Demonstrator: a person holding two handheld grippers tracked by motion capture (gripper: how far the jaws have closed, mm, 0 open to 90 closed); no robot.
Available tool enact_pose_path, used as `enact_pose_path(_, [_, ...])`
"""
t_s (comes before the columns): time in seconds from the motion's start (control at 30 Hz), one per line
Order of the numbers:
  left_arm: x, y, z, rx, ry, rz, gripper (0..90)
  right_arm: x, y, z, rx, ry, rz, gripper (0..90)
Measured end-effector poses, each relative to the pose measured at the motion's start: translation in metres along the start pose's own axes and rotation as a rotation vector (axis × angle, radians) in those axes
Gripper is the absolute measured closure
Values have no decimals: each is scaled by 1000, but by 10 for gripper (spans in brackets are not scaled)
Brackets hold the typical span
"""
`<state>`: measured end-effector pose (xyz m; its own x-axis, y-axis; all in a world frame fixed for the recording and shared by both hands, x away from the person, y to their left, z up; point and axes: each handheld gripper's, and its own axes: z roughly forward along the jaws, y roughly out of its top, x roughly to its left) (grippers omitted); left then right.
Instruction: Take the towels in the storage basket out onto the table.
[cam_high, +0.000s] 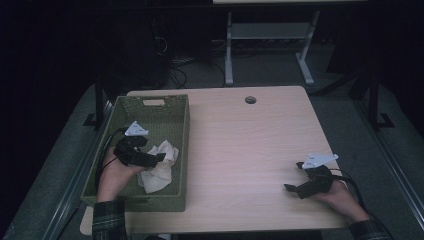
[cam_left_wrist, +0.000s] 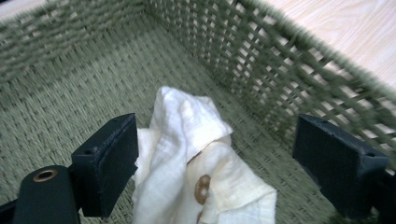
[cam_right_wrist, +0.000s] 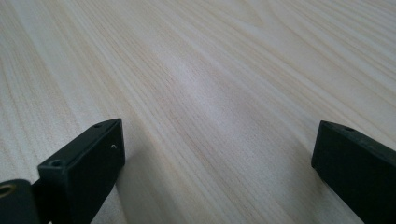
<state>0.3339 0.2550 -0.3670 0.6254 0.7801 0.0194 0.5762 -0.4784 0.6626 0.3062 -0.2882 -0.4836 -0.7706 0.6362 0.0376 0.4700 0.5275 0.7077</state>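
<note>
Jaws wide apart on the left gripper (cam_left_wrist: 215, 163), hanging inside the basket (cam_high: 178, 116) with the cloth (cam_left_wrist: 196, 154) sitting right between them, and nothing pinched. One pad looks to be brushing the cloth's edge, the other stands clear over by the basket wall. From above, the left gripper (cam_high: 159, 157) is low over the near half of the basket, and the cloth (cam_high: 159, 172) lies crumpled on the basket floor, close to the wall that faces the middle of the table (cam_high: 250, 145).

That cloth looks light and thoroughly limp, a thin pale weave with a few brownish ring marks on it. It'll sag and trail whichever way it's lifted, and there's nothing fragile about it. I'd say the raised fold in the middle of the heap is the spot to take: a thick ridge, so the pads bite on several layers rather than one slippery edge. Grab too low and the woven floor could snag a jaw.

Over on the other side, the right gripper (cam_high: 294, 188) rests near the table's near right corner, jaws also spread, with bare wood beneath and nothing between them.
</note>
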Motion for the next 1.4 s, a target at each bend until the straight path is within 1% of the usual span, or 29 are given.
enact_pose_path(0.03, [1, -1, 3, 12, 3, -5, 141, 0, 0, 0, 0, 0, 0, 24])
enact_pose_path(0.1, [3, -3, 9, 38, 14, 5, 136, 0, 0, 0, 0, 0, 0, 24])
enact_pose_path(0.2, [5, -5, 16, 57, 15, 3, 133, 0, 0, 0, 0, 0, 1, 24])
enact_pose_path(0.23, [6, -6, 18, 68, 21, -2, 132, 0, 0, 0, 0, 0, 1, 24])
enact_pose_path(0.33, [7, -8, 24, 98, 35, 3, 131, 0, 0, 0, 0, 0, 0, 24])
enact_pose_path(0.5, [12, -14, 35, 128, 40, -28, 131, 0, 0, 0, 0, 0, 0, 24])
enact_pose_path(0.53, [14, -15, 38, 138, 30, -47, 131, 0, 0, 0, 0, 0, 0, 24])
enact_pose_path(0.57, [15, -17, 40, 149, 16, -54, 131, 0, 0, 0, 0, 0, 0, 24])
enact_pose_path(0.6, [16, -18, 42, 169, 16, -58, 131, 0, 0, 0, 0, 0, 1, 24])
enact_pose_path(0.67, [16, -18, 45, 198, 37, -49, 131, 0, 0, 0, 0, 0, 0, 24])
enact_pose_path(0.8, [17, -21, 50, 230, 22, -60, 131, 0, 0, 0, 0, 0, 0, 24])
enact_pose_path(0.9, [15, -22, 54, 267, 31, -60, 131, 0, 0, 0, 0, 0, 1, 24])
enact_pose_path(0.97, [14, -23, 57, 299, 36, -46, 132, 0, 0, 0, 0, 0, 1, 24])
enact_pose_path(1.0, [13, -23, 59, 312, 32, -39, 132, 0, 0, 0, 0, 0, 1, 24])
enact_pose_path(1.03, [12, -23, 60, 321, 28, -31, 132, 0, 0, 0, 0, 0, 1, 24])
enact_pose_path(1.1, [11, -24, 62, 333, 25, -26, 131, 0, 0, 0, 0, 0, 1, 24])
enact_pose_path(1.2, [12, -25, 64, 346, 23, -31, 132, 0, 0, 0, 0, 0, 1, 24])
enact_pose_path(1.27, [12, -25, 65, 362, 24, -23, 135, 0, 0, 0, 0, 0, 0, 24])
enact_pose_path(1.37, [12, -26, 69, 391, 25, -36, 148, 0, 0, 0, 0, 0, 0, 24])
enact_pose_path(1.4, [12, -26, 69, 397, 25, -30, 158, 0, 0, 0, 0, 0, 1, 25])
